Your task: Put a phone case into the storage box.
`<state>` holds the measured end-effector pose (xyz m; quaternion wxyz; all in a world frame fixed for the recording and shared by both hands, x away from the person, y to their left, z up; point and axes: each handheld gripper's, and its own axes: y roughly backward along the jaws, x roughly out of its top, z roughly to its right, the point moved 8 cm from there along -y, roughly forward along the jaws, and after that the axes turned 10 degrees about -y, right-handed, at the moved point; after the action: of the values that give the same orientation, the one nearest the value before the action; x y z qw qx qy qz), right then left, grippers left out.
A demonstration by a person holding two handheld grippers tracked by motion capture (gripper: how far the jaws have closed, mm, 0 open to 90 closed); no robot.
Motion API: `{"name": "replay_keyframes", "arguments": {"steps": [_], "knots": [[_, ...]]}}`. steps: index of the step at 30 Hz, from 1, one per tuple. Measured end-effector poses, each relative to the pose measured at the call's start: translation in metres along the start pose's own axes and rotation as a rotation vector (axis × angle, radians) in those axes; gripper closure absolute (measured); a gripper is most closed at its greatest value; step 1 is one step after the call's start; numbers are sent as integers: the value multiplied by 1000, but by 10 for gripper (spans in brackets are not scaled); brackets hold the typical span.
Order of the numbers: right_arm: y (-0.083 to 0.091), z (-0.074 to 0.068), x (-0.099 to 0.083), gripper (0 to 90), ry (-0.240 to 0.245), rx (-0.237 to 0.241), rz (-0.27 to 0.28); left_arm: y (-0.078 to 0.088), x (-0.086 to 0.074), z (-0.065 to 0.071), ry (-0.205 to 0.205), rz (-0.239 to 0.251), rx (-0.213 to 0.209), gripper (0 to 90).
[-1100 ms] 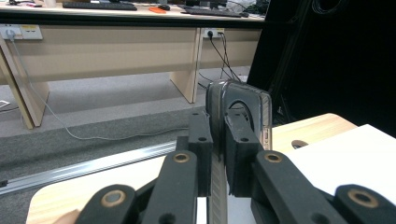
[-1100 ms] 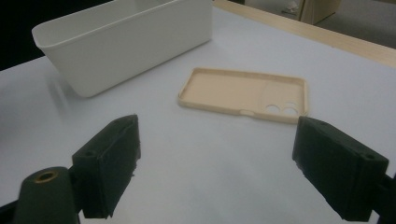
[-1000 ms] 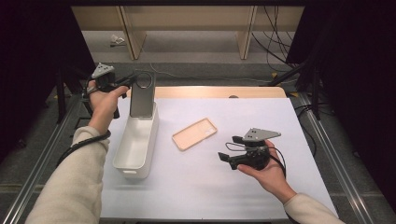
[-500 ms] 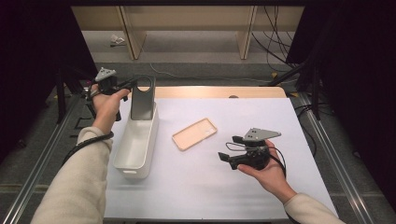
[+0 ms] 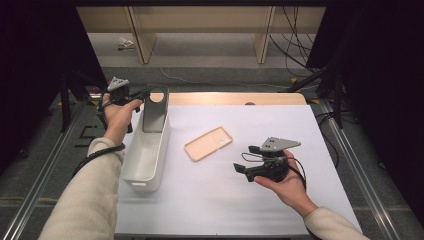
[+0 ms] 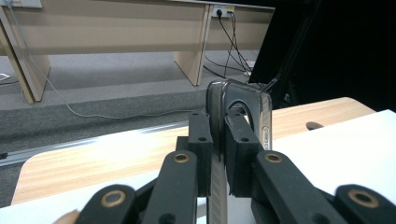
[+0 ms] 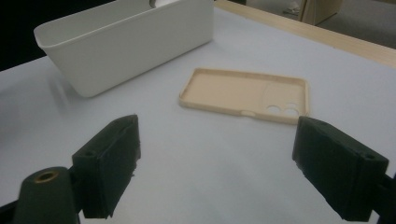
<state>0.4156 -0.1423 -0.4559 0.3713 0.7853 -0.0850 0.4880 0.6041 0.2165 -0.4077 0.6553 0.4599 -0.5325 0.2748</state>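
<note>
- Grey and see-through, the phone case (image 5: pixel 155 112) stood upright at the far end of the white bin (image 5: pixel 145 155), its lower end down inside the bin and the camera hole up top.
- My left tool (image 5: pixel 142 93) was closed on the case's upper edge, pads (image 6: pixel 239 154) pinching the thin wall from both sides, as the left gripper view showed close up.
- Judging by the look, it was a light, bendy plastic shell, probably a bit slick. Gripping by the rim seemed right to me, since the flat back gives the pads nothing to bite on.
- I figured squeezing harder would just flex the wall, so a gentle pinch near a corner, where it's stiffer, looked like the safer bet.
- My right tool (image 5: pixel 249 161) sat wide open with nothing in it, held just above the white surface (image 5: pixel 225 200).
- Straight ahead of it lay the beige phone case (image 7: pixel 247 93), open side up, flat on the surface beside the bin and apart from it.
- That one would need lifting by a raised side wall, I reckoned.
</note>
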Motion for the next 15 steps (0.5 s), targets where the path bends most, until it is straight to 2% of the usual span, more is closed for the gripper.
{"name": "replay_keyframes", "arguments": {"steps": [15], "knots": [[-1, -1, 0, 160, 0, 1, -2, -3, -19, -5, 14, -43, 8, 819]]}}
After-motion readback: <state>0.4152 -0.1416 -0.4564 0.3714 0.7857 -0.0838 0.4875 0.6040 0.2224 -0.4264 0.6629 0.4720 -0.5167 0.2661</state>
